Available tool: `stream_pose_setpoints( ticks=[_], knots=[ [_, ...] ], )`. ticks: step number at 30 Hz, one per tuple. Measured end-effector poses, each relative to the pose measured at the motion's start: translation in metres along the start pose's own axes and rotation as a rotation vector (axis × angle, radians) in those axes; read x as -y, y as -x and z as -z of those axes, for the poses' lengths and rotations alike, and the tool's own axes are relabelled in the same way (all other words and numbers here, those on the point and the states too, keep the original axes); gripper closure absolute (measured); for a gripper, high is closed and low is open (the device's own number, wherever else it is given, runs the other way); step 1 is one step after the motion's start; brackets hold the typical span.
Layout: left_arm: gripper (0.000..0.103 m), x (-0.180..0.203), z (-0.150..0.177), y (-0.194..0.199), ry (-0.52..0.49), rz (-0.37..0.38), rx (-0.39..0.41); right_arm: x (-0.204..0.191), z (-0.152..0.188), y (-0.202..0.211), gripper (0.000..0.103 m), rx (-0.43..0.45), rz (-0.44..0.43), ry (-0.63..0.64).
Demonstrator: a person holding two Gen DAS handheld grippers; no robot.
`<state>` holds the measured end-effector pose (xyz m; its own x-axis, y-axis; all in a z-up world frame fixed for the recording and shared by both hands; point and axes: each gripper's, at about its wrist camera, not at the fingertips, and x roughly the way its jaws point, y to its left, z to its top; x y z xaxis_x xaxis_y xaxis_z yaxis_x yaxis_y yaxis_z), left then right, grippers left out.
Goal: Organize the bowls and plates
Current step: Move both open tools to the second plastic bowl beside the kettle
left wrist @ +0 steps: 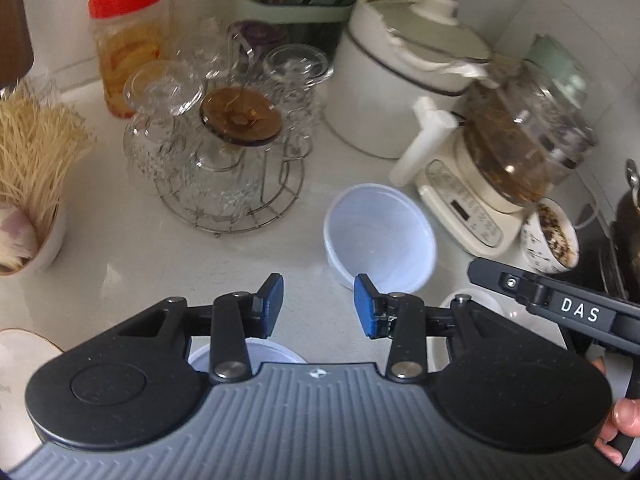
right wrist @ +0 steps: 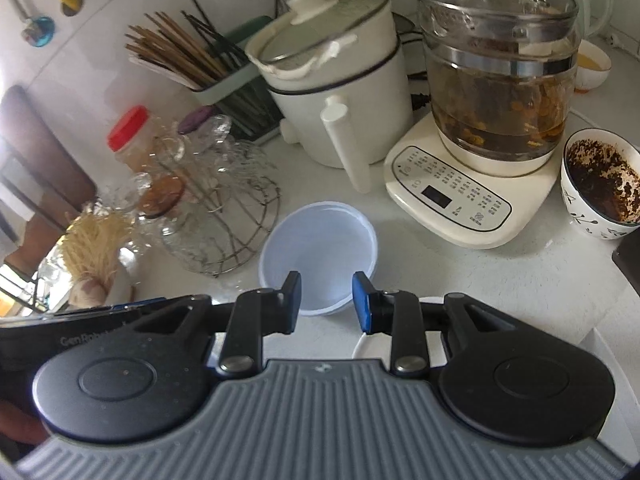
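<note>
The white surface is crowded along its back. A cream electric pot stands there with its handle jutting forward. A glass kettle on its control base stands beside it to the right, and a wire rack of upturned glasses to the left. These appear parked against the wall, which leaves the front strip as working room.

The translucent plastic bowl sits upright in that strip, between the rack and the kettle base and apart from both. The pot handle points toward it from behind. Open surface remains at its front and right, so approach from the front looks least obstructed.

A soiled patterned bowl stands just right of the kettle base, near a dark edge.

The right tool is released and holds nothing, hovering over the plastic bowl's near rim. The left tool is likewise released and empty, just short of that bowl. White dishes lie partly hidden beneath both tools.
</note>
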<state>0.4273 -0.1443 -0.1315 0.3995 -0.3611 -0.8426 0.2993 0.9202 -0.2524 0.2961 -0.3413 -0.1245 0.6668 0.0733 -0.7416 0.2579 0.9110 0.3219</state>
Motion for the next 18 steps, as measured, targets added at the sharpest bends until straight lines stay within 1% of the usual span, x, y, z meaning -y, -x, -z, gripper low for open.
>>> stream_pose_setpoints(
  ticks=[4, 10, 18],
  knots=[
    [0.058, -0.006, -0.005, -0.016, 0.025, -0.011, -0.020, 0.008, -0.007, -0.020, 0.071, -0.029, 0.014, -0.023],
    [0.058, -0.008, -0.012, -0.041, 0.061, 0.010, -0.061, 0.022, -0.017, -0.043, 0.071, -0.068, 0.046, -0.016],
    [0.058, -0.006, -0.022, -0.064, 0.093, 0.014, -0.093, 0.035, -0.029, -0.073, 0.071, -0.133, 0.032, -0.024]
  ],
)
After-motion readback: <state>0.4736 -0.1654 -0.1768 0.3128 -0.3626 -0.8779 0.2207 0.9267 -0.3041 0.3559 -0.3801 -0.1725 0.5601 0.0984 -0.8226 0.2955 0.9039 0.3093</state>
